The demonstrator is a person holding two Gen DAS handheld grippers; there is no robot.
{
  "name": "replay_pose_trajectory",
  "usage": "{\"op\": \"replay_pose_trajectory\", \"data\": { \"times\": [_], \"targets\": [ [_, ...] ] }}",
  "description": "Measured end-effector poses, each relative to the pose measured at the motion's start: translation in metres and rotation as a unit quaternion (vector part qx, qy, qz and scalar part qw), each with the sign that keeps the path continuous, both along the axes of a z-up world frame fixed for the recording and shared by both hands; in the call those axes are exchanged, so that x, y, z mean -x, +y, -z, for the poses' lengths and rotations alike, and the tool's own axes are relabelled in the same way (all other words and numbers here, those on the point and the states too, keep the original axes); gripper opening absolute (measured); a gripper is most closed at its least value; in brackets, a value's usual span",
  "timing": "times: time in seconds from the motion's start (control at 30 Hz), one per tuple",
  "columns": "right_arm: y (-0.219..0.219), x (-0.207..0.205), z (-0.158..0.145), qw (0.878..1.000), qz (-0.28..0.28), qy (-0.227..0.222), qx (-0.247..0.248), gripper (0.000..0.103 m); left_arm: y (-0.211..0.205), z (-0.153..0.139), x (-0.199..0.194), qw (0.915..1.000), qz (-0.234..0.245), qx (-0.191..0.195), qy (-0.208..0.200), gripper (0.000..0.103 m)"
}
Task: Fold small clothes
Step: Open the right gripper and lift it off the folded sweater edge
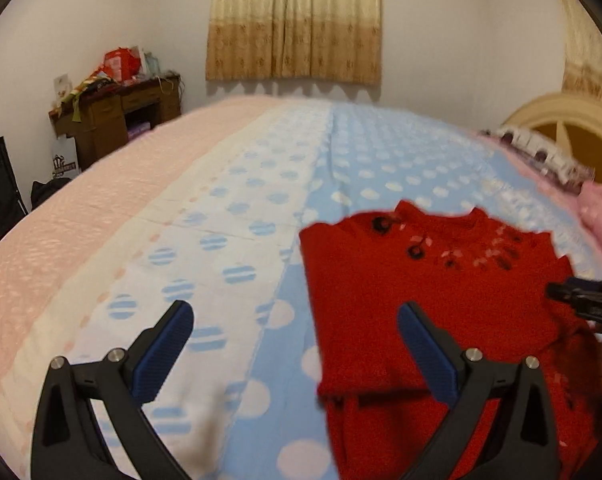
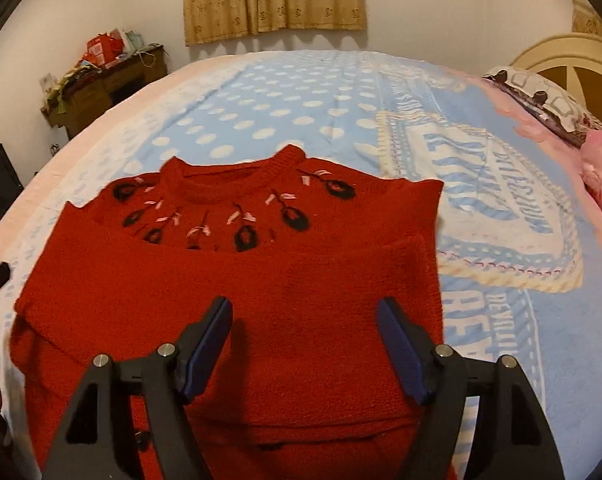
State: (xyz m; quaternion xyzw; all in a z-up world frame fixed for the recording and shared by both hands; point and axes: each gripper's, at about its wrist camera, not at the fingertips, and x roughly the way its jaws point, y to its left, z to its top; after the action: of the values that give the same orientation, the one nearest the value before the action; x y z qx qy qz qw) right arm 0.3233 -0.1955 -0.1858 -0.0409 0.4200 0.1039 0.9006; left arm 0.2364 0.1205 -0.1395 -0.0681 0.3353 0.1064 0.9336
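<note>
Bedspread [image 1: 237, 208] left of sweater [image 1: 381, 300] seems clear.

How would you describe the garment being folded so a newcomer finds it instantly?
Start at the bed's blue polka-dot blanket. On it lies the red knitted sweater, partly folded. Black-and-pink flowers embroidered round its neck set it apart; nothing else there is red.

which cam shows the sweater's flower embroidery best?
Right wrist: the red sweater is centred, its collar and flower embroidery sharp. The left wrist view shows it blurred at the right, part hidden by the gripper.
</note>
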Motion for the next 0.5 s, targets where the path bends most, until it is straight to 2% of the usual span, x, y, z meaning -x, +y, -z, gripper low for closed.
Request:
{"op": "replay_pose_trajectory", "data": {
  "times": [0.1, 0.17, 0.27, 0.33, 0.5],
  "targets": [
    [-0.007, -0.002, 0.005, 1.0, 0.005, 0.004, 0.006, 0.075, -0.006, 0.025, -0.023, 0.9982, -0.002, -0.033, 0.05, 0.103],
    [-0.013, -0.005, 0.011, 1.0, 0.014, 0.007, 0.01, 0.075, -0.008, 0.039, -0.029, 0.9963, 0.003, -0.037, 0.078, 0.103],
    [-0.021, -0.007, 0.016, 1.0, 0.017, 0.009, -0.004, 0.075, 0.0, 0.041, -0.024, 0.9974, 0.002, -0.011, 0.071, 0.103],
    [-0.02, -0.007, 0.015, 1.0, 0.018, 0.008, 0.001, 0.075, -0.002, 0.042, -0.024, 0.9972, 0.007, -0.013, 0.073, 0.103],
    [-0.017, 0.014, -0.003, 0.998, 0.031, -0.044, 0.022, 0.071, -0.003, 0.042, -0.022, 0.9974, 0.006, -0.015, 0.07, 0.103]
  ]
}}
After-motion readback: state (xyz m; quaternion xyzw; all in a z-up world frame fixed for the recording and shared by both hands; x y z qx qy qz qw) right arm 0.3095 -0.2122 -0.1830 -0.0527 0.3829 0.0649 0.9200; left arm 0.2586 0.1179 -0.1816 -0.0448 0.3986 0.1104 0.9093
